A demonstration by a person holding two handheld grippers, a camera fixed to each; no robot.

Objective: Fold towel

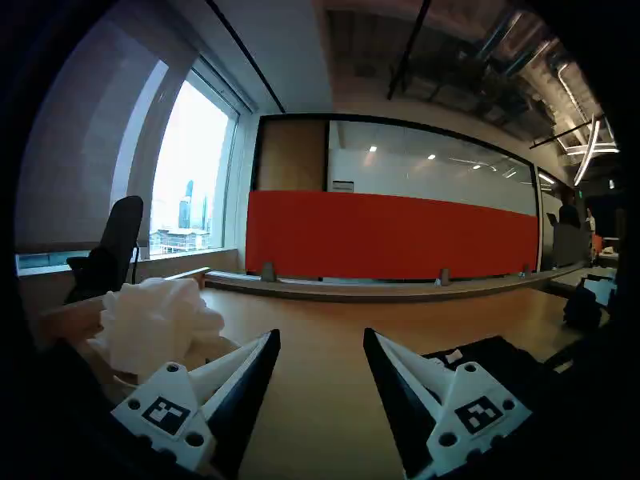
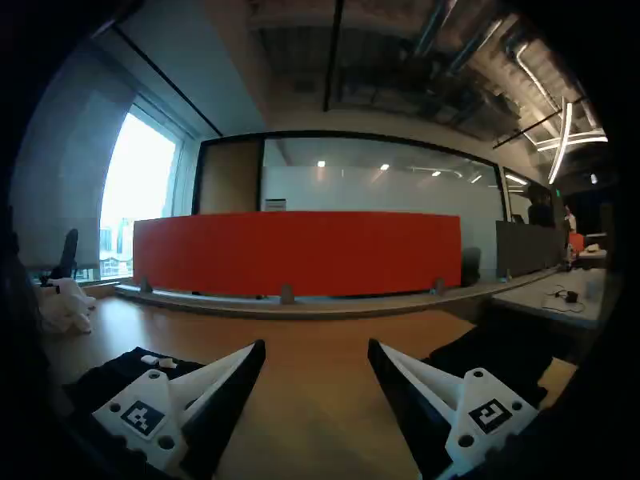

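The wooden desk (image 1: 336,320) runs wide ahead of both grippers, closed at the back by an orange partition (image 1: 392,236). Dark cloth (image 2: 496,352) lies on it to either side of the right gripper's fingers. The white towel (image 1: 156,320) sits in a crumpled heap at the desk's left side, just beyond the left gripper (image 1: 321,334), whose jaws are spread and empty. The right gripper (image 2: 316,346) is also spread and empty, well apart from the towel. The heap hides every corner, so a blind pinch would likely catch several layers at once and give a lopsided fold. Dragging the towel inward could snag the dark cloth. The right gripper could also seize that cloth by mistake
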